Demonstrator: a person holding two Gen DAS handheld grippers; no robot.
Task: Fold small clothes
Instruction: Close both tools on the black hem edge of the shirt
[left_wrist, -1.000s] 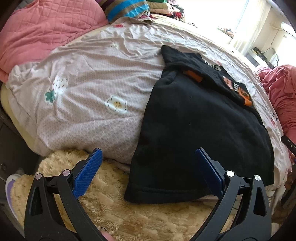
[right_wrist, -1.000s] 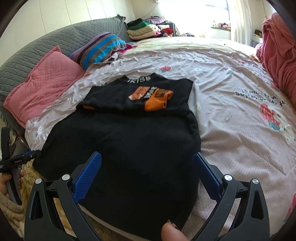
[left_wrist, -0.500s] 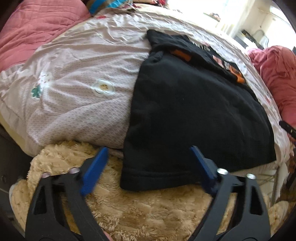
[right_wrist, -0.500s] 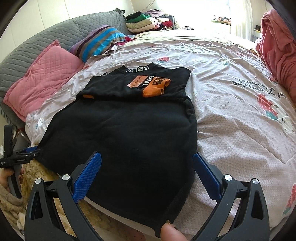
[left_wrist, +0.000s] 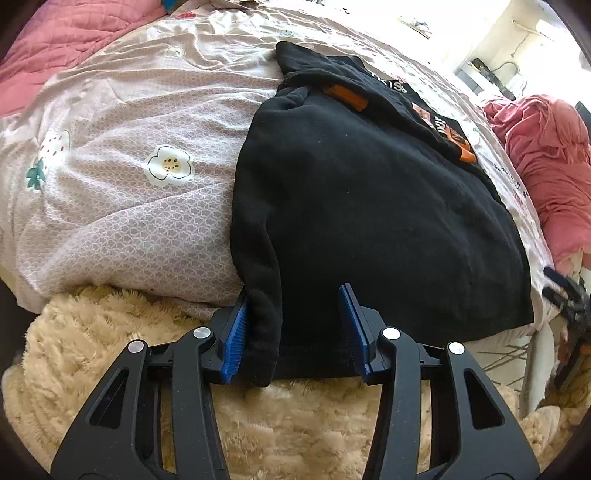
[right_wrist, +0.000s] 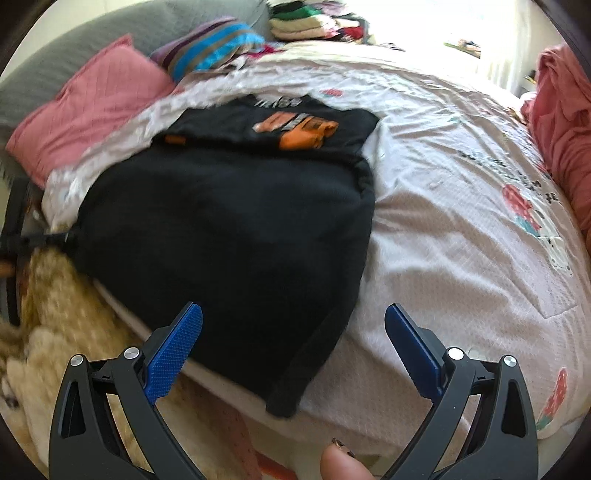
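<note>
The black shirt (left_wrist: 369, 206) lies flat on the bed (left_wrist: 122, 147), its hem hanging over the near edge above the shaggy rug (left_wrist: 288, 428); its top part, with the orange print (right_wrist: 295, 129), is already folded down; a second ago the left gripper (left_wrist: 293, 328) hovered wide short of the hem, and now its fingers have narrowed around the hem's left corner, one pad touching the cloth, not yet pinching; the right gripper (right_wrist: 291, 354) has dropped toward the opposite corner, fingers wide, holding nothing; a bottom-up fold looks imminent.
</note>
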